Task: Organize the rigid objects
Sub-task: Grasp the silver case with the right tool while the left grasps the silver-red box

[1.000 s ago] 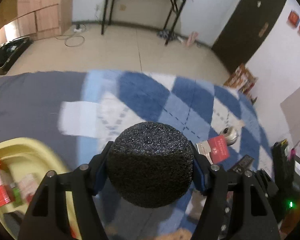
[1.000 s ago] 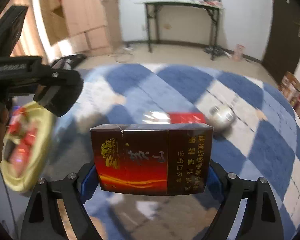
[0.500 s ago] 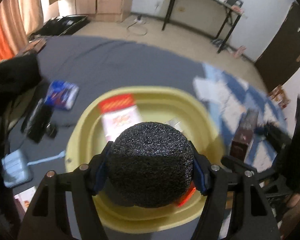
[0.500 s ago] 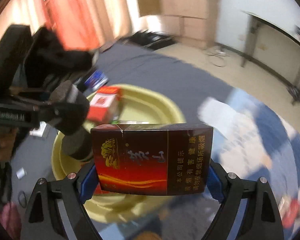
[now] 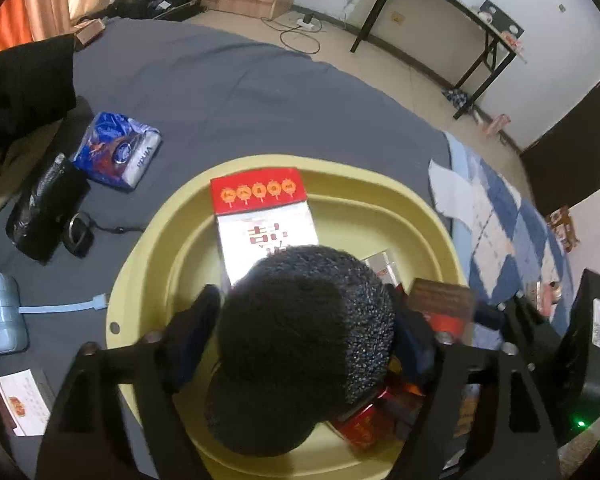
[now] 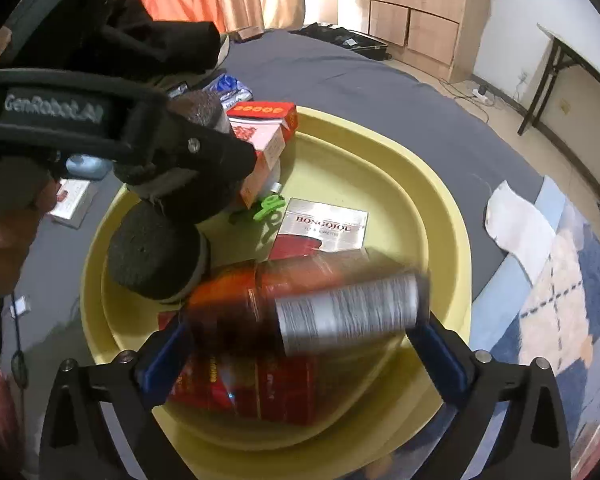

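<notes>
A yellow basin (image 5: 360, 176) (image 6: 440, 208) on the grey sheet holds a red-and-white box (image 5: 260, 216) (image 6: 264, 128), a silver-and-red pack (image 6: 324, 228), a green clip (image 6: 270, 206) and red packs (image 6: 240, 384). Over it, my left gripper (image 5: 304, 320) (image 6: 204, 152) has its jaws opening. The black foam cylinder (image 5: 300, 344) (image 6: 152, 256) tilts down between them, with slim gaps at the pads. My right gripper (image 6: 300, 344) (image 5: 500, 320) is opening too. The dark red cigarette pack (image 6: 300, 312) (image 5: 440, 304) tumbles, blurred, loose between its pads.
Left of the basin lie a blue tissue pack (image 5: 116, 156), a black pouch (image 5: 44, 208), a light blue case (image 5: 0, 312) and a white-and-red pack (image 5: 20, 404). A white paper (image 5: 452, 188) and a blue check blanket (image 5: 500, 216) lie to its right. A hand (image 6: 4, 232) holds the left gripper.
Both grippers swung from over the check blanket to over the yellow basin. Their jaws have widened; the foam cylinder has tipped downward and the cigarette pack has come loose and rotated.
</notes>
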Available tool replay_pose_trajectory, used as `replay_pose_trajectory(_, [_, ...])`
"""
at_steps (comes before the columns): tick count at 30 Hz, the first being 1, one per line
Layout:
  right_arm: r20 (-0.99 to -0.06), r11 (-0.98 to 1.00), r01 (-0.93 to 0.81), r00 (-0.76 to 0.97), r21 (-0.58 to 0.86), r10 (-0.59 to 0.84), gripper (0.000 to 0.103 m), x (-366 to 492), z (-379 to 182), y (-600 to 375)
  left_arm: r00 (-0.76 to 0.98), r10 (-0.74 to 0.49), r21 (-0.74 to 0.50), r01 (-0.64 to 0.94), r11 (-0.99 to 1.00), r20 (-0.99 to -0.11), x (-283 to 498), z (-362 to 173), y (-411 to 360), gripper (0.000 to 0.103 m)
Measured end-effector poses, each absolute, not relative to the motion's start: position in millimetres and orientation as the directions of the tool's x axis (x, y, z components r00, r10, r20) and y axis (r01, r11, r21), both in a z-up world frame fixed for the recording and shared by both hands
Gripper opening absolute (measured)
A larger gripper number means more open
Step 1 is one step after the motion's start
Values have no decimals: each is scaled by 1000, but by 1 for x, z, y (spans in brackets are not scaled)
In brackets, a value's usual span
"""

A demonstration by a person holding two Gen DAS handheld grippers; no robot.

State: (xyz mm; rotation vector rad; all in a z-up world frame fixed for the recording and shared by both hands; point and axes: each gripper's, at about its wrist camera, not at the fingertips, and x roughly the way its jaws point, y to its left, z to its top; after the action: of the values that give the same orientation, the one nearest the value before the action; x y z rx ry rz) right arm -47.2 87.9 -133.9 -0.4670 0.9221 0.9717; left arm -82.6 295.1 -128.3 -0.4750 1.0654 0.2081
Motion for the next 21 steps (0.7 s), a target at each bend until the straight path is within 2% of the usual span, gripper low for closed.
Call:
replay_pose_trajectory(2, [-814, 531, -844, 255, 76, 521, 102, -46, -129, 78, 502, -29, -253, -383, 888, -864, -86, -118, 293, 101])
replay_pose_trajectory(3, [-804, 546, -833, 262, 92, 534, 102, -45, -125, 71, 518, -25, -255, -377, 890, -855, -87, -112, 292, 103])
replay_pose_trajectory(10, [-722, 721, -664, 400, 198, 565, 102, -42, -100, -33, 584, -47, -270, -301, 914, -811, -77, -70, 256, 103])
replay_pose_trajectory(12, [-705, 789, -580, 474, 200, 528, 102, -38, -96, -81, 589, -114, -314, -249, 916, -800, -68, -68, 227, 103])
replay_pose_trajectory(16, [-719, 920, -355, 595, 166, 360, 102, -22, -104, -194, 528, -244, -370, -146, 917, -813, -43, -88, 155, 103])
replay_pose_trajectory(21, [-755, 970, -210, 615, 122, 228, 102, 8, -106, -280, 466, -300, -355, -33, 934, -832, -12, -114, 57, 103])
